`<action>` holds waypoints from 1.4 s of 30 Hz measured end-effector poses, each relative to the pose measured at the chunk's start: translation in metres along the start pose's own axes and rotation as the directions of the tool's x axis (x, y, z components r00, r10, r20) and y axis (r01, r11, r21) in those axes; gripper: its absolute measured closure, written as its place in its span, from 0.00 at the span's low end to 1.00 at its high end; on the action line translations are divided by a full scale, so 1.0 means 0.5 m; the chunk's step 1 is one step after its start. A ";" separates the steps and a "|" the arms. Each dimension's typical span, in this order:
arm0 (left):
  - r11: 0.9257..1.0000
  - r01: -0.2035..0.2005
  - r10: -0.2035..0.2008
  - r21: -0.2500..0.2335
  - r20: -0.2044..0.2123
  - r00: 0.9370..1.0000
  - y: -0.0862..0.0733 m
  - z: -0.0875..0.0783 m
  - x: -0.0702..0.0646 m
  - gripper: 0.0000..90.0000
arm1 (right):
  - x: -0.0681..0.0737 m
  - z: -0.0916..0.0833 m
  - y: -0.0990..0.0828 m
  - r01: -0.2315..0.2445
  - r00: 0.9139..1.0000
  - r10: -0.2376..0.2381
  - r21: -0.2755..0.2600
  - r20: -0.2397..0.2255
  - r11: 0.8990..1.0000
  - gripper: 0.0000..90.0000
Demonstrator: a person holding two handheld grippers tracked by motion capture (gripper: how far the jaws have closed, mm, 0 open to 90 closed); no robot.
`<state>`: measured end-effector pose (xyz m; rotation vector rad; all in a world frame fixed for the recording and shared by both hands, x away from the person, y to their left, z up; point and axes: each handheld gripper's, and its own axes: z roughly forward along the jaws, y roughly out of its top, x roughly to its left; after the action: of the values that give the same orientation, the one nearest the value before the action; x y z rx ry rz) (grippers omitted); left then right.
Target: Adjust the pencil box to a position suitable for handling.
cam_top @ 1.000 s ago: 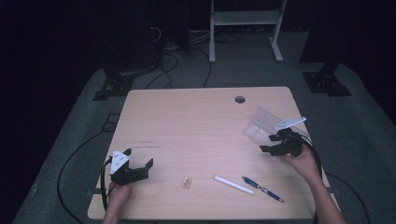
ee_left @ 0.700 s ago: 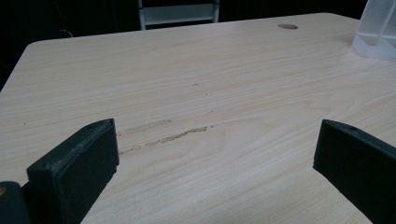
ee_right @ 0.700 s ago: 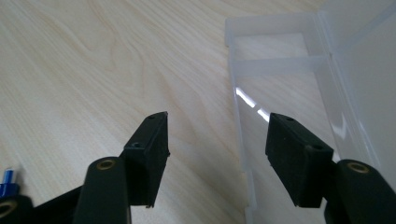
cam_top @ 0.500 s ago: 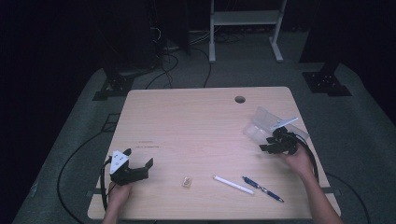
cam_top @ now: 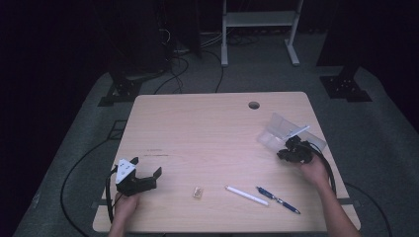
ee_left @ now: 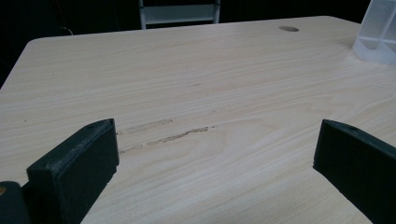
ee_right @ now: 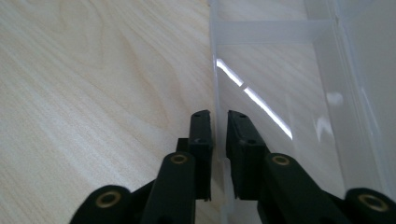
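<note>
Clear plastic box (cam_top: 276, 132) sits open near the desk's (cam_top: 207, 133) right edge; it looks light, rigid and slippery. The right gripper (ee_right: 219, 122), jaws just closing, pinches its thin side wall, a sensible hold. The left gripper (ee_left: 215, 154) rests spread, empty.

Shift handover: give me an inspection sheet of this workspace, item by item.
Surface: light wooden table, round hole near its far edge, scuff marks at left.
Job's things: clear plastic compartment box, lid raised, at the right edge.
Clutter: white pen, blue pen, small tan item near the front edge.
Grippers: right tongs have just been closing, now clamped on the box's wall; left tongs open, nothing between them.
Cables: black leads trail from both.
Surroundings: dark room, grey floor, white frame behind.
</note>
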<state>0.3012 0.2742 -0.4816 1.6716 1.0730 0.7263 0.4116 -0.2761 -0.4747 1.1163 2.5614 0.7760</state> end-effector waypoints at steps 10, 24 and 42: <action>1.000 0.011 -0.011 -0.001 0.000 1.000 0.000 0.000 0.001 0.00 | 0.002 0.005 0.002 0.068 0.998 -0.068 -0.012 0.014 0.998 0.95; 1.000 0.013 -0.013 0.001 0.002 1.000 0.000 0.000 0.002 0.00 | 0.021 -0.014 0.006 0.132 0.991 -0.132 0.003 0.032 0.991 0.96; 1.000 0.015 -0.015 0.000 0.003 1.000 0.000 0.000 0.003 0.00 | 0.104 -0.084 0.094 0.300 0.954 -0.301 -0.085 0.006 0.950 0.96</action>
<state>0.3017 0.2756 -0.4817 1.6625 1.0827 0.7136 0.3872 -0.2268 -0.4142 0.6750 2.5905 0.8019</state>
